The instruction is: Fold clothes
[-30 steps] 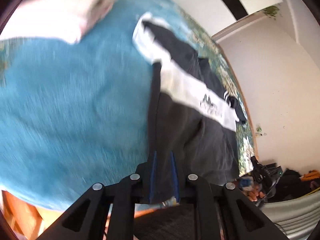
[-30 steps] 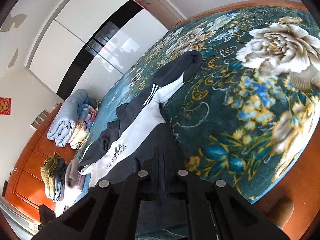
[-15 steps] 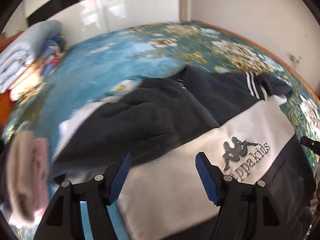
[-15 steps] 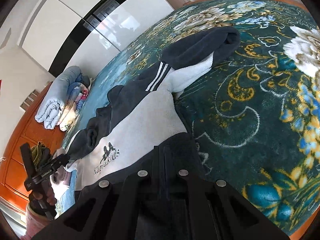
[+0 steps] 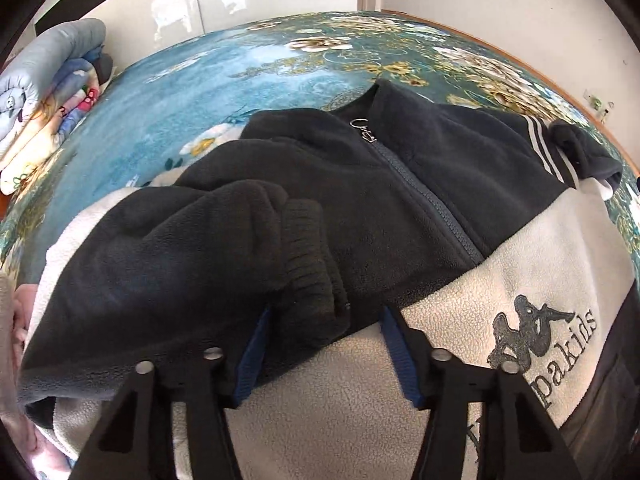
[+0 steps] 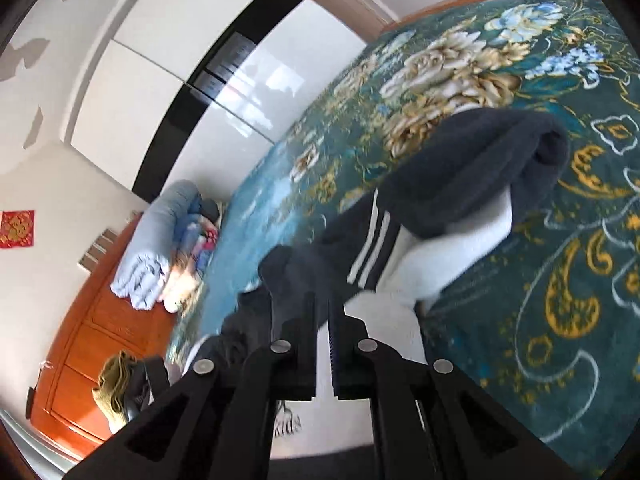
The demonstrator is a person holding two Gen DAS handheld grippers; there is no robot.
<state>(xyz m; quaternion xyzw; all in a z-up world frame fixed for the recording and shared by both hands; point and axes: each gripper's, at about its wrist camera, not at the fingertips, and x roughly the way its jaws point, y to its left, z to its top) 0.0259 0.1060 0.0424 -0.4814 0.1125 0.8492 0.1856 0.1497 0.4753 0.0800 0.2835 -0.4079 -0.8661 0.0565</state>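
A black and white fleece jacket [image 5: 420, 200] with a zip and a printed logo lies on the bed with the teal flowered cover [image 5: 200, 80]. Its left sleeve is folded across the chest, and the ribbed cuff [image 5: 308, 264] lies between the blue pads of my open left gripper [image 5: 324, 320]. In the right wrist view the jacket's other sleeve [image 6: 472, 176] lies folded back on itself beyond my right gripper [image 6: 324, 320]. Its jaws stand almost together with a thin gap and nothing between them, just above the white chest panel [image 6: 384, 320].
Rolled and folded quilts [image 5: 48, 80] lie at the bed's far left and also show in the right wrist view [image 6: 168, 240]. A white and black wardrobe [image 6: 200, 80] stands behind. An orange wooden cabinet [image 6: 92, 360] with piled clothes [image 6: 116, 388] stands by the bed. A pink cloth [image 5: 16, 320] lies at the left edge.
My left gripper let go of the hem, opened, and moved in over the folded sleeve's cuff. My right gripper released the dark hem and moved forward over the white panel toward the far sleeve.
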